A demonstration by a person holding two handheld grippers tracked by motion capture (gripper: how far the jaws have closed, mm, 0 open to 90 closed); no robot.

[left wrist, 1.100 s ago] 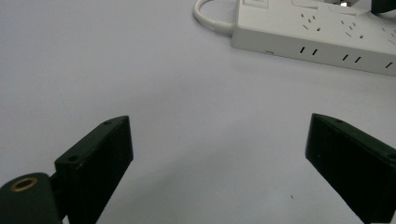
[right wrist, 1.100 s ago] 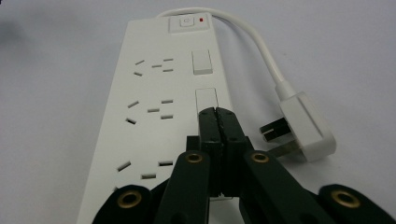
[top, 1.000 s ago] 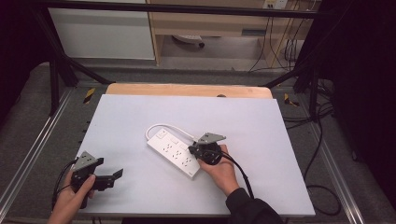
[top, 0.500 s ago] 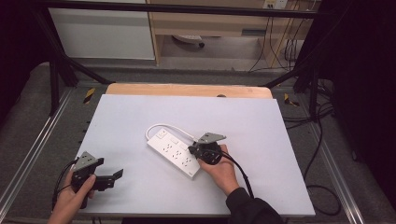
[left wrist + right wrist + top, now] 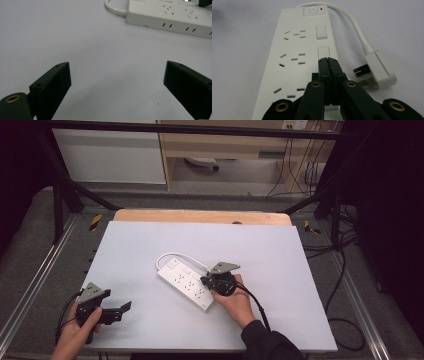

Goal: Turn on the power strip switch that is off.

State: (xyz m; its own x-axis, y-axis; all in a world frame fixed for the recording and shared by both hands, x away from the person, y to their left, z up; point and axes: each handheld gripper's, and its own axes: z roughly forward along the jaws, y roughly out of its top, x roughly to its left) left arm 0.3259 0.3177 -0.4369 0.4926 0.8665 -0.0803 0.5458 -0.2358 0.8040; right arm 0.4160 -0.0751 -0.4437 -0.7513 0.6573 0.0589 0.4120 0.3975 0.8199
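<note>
Right tool jaws pressed together, tips on white plastic six-outlet power strip beside rocker switch. Left tool jaws wide apart over pale grey desk, gripping nothing.

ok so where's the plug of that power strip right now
In the right gripper view the plug lies flat on the table at right, beside the power strip, just right of the shut right gripper.

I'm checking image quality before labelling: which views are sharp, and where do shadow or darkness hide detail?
High view: even light on the white table, dark surroundings swallow detail at the edges. Left gripper view: the open left claw is near-black against the bright table, with a faint shadow between its jaws; the power strip stays legible. Right gripper view: strip sockets and plug sharp; the shut right claw is dark.
</note>
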